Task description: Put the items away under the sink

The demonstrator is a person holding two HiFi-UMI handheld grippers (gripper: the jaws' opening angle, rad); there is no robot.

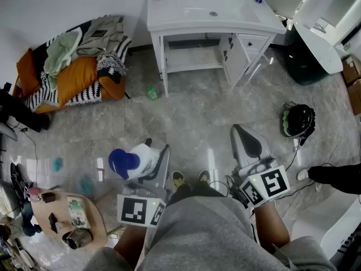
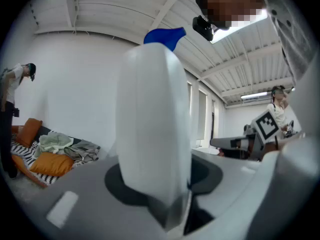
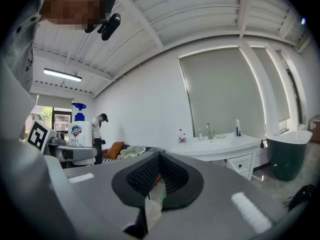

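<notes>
Floor: grey marble tile (image 1: 186, 123), glossy, runs under both grippers.
Sink unit: white sink unit (image 1: 208, 10) stands dead ahead of both grippers and well off. Its cupboard door (image 1: 234, 58) hangs open, with a shelf showing below the basin.
Heap: orange cushions and loose clothes (image 1: 73, 66) are piled ahead and off to the left gripper's side, against the wall.
Bin: a dark bin (image 1: 304, 61) sits ahead on the right gripper's side, past the sink unit.
Table: a small round table (image 1: 93, 222) is close on the outer side of the left gripper, cluttered on top.
Helmet: a black helmet (image 1: 299, 120) lies on the tile just beyond the right gripper, to its outside.
Left gripper: left gripper (image 1: 151, 158) is held level with its jaws clamped on the bottle.
Right gripper: right gripper (image 1: 246, 140) has its jaws only a narrow slit apart, with nothing in them.
Bottle: the white bottle (image 1: 141, 161) with a blue pump top (image 1: 121, 161) is in the left gripper, well short of the cupboard.
Green thing: something small and green (image 1: 151, 92) lies on the tile ahead of the left gripper, near the sink unit's leg. I can't make out what it is.
</notes>
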